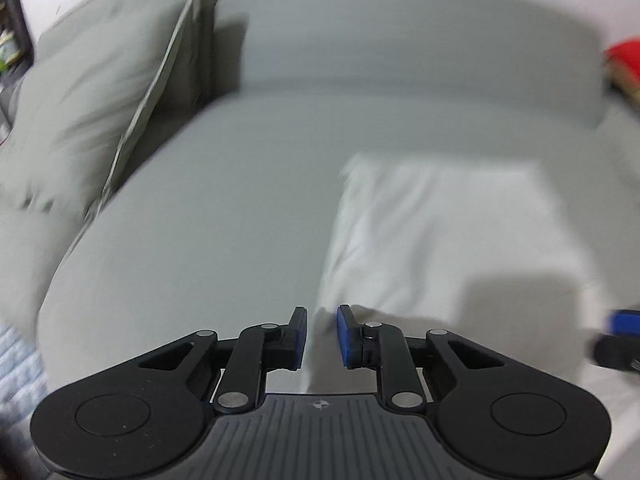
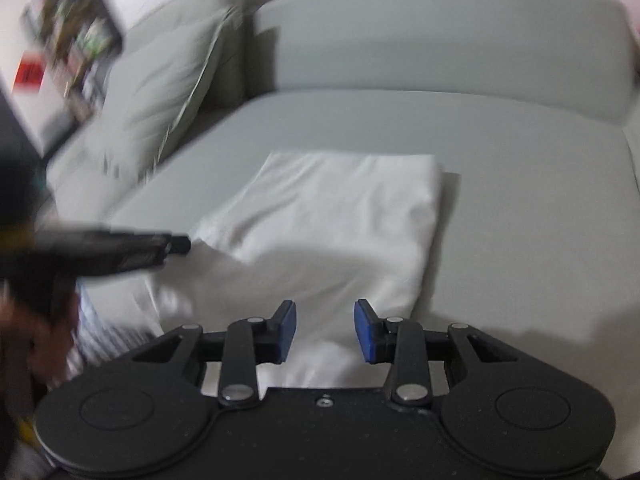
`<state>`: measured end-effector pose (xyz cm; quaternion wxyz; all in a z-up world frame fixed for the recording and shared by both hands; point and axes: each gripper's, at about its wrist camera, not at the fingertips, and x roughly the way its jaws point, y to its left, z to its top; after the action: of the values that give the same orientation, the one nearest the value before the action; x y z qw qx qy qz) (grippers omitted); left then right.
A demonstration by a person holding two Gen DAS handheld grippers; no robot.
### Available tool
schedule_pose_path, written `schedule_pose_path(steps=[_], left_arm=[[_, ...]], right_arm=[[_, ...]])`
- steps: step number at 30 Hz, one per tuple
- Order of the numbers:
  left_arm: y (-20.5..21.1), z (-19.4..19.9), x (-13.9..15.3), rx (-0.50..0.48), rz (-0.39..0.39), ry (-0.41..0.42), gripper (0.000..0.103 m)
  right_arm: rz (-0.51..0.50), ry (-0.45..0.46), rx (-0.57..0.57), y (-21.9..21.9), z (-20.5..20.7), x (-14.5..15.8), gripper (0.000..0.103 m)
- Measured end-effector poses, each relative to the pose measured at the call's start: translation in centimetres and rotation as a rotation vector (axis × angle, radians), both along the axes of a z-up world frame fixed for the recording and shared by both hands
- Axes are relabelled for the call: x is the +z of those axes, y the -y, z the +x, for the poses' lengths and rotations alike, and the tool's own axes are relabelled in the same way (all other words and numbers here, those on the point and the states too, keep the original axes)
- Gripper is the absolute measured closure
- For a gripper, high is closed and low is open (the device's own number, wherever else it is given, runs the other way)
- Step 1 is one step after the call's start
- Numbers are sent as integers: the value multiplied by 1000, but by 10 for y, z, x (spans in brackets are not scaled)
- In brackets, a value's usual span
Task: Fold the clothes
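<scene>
A white folded garment (image 1: 448,240) lies on the grey sofa seat (image 1: 224,208); it also shows in the right wrist view (image 2: 336,224). My left gripper (image 1: 322,336) is open and empty at the garment's near left edge. It shows from the side in the right wrist view (image 2: 176,244), at the cloth's left edge. My right gripper (image 2: 325,330) is open and empty over the garment's near edge. Its blue tip shows at the right edge of the left wrist view (image 1: 624,322).
A grey cushion (image 1: 96,108) leans at the sofa's left end, with the backrest (image 1: 420,36) behind. A red object (image 1: 624,56) sits at the far right. A shelf with clutter (image 2: 72,40) stands at the left. A patterned cloth (image 1: 20,364) hangs at the front left.
</scene>
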<state>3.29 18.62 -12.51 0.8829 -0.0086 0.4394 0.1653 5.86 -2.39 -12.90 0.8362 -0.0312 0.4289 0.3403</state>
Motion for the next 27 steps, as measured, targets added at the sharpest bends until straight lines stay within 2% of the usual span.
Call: schedule_pose_path(steps=[2, 8, 11, 15, 17, 18, 19, 20, 24, 26, 27], left_arm=[[-7, -4, -7, 26, -11, -12, 76], [-7, -35, 3, 44, 8, 17, 76], [-14, -56, 13, 48, -41, 68, 76], [-11, -52, 39, 28, -53, 159, 76], [-5, -39, 49, -11, -64, 196, 75], [-2, -30, 53, -33, -73, 209, 75], [2, -21, 56, -56, -82, 223, 75], [6, -10, 55, -80, -79, 227, 75], [26, 36, 35, -167, -35, 187, 81], [31, 54, 18, -181, 11, 165, 81], [29, 60, 9, -158, 32, 145, 83]], right_arm=[[-70, -4, 23, -2, -8, -14, 72], [-82, 35, 64, 29, -44, -4, 72], [-23, -41, 27, 51, -42, 4, 72], [77, -51, -50, 72, -24, 20, 68], [151, -84, -111, 75, -3, 23, 69], [181, -94, -152, 75, 6, 23, 73], [211, -94, -185, 73, 18, 21, 84], [245, -100, -204, 70, 31, 19, 88], [348, -233, -303, 52, 82, -11, 90], [318, -245, -290, 36, 97, -26, 90], [302, -249, -282, 28, 104, -33, 90]])
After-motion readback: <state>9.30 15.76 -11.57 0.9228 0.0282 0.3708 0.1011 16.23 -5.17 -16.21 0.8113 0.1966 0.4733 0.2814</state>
